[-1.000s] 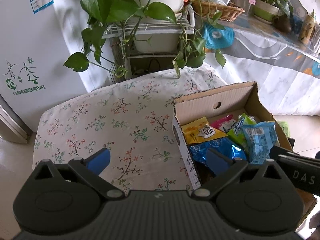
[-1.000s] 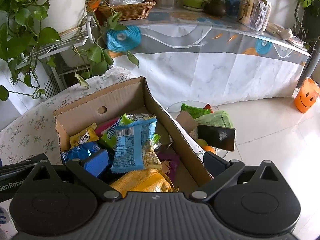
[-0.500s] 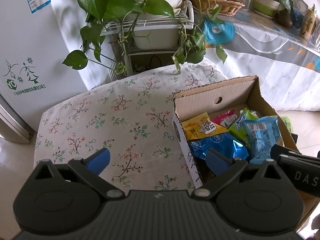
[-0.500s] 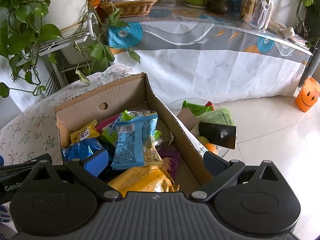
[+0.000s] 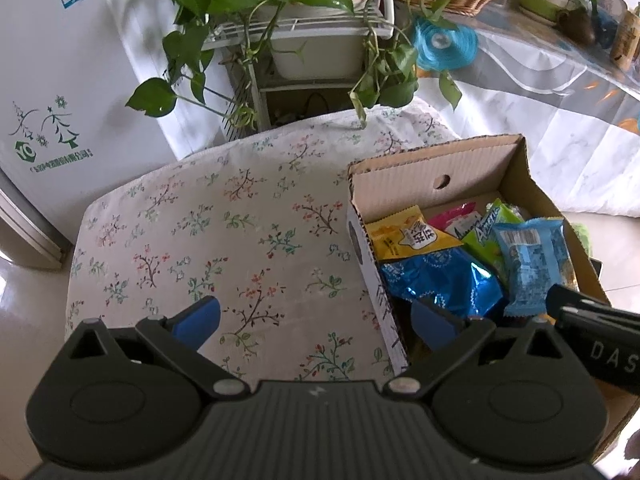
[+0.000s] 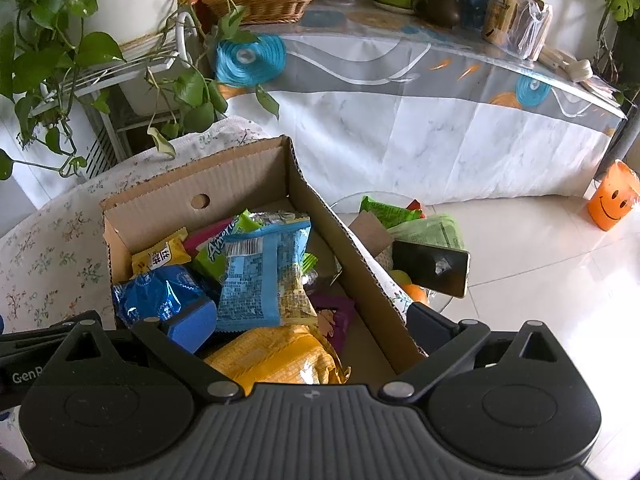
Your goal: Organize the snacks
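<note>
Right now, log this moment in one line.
left hand-held gripper: open, empty | right hand-held gripper: open, empty | snacks: in cardboard box

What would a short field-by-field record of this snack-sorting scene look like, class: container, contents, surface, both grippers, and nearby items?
container: open cardboard box
contents: light blue packet on top; shiny blue bag; yellow packet; green packet; large yellow bag
surface: floral cloth, bare beside the box
left gripper: open, holding nothing, over the box's left wall
right gripper: open, holding nothing, over the box's right wall
nearby: phone; orange smiley cup on the floor
</note>
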Tool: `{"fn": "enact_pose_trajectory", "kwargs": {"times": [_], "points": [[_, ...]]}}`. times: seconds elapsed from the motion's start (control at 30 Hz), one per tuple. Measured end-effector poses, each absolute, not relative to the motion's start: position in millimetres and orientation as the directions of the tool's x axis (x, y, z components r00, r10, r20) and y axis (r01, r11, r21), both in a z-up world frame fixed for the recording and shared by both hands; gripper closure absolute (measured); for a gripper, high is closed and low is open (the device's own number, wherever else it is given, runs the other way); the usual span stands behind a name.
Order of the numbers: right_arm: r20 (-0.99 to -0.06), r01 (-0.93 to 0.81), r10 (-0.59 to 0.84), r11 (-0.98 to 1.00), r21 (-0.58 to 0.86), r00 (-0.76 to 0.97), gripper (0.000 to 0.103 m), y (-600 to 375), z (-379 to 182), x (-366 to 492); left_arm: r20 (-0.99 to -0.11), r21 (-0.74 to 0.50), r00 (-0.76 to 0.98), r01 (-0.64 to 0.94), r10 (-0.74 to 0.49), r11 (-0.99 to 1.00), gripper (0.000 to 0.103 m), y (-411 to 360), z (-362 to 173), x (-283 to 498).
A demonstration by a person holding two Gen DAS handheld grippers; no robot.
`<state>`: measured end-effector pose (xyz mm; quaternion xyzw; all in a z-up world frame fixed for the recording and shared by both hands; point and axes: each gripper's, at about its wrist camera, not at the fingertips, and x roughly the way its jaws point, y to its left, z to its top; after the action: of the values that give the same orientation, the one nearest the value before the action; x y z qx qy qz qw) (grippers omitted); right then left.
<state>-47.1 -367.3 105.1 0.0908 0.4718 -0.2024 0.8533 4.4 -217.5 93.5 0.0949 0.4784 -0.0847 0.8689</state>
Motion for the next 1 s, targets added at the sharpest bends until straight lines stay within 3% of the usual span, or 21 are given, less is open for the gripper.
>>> {"fn": "enact_pose_trajectory", "kwargs": {"times": [1.0], "points": [[-0.850, 0.426, -0.222, 0.905, 0.003, 0.477, 0.000, -360, 105, -60, -0.857, 0.055, 0.508, 0.256, -0.085, 0.965, 0.004, -206, 91, -5]]}}
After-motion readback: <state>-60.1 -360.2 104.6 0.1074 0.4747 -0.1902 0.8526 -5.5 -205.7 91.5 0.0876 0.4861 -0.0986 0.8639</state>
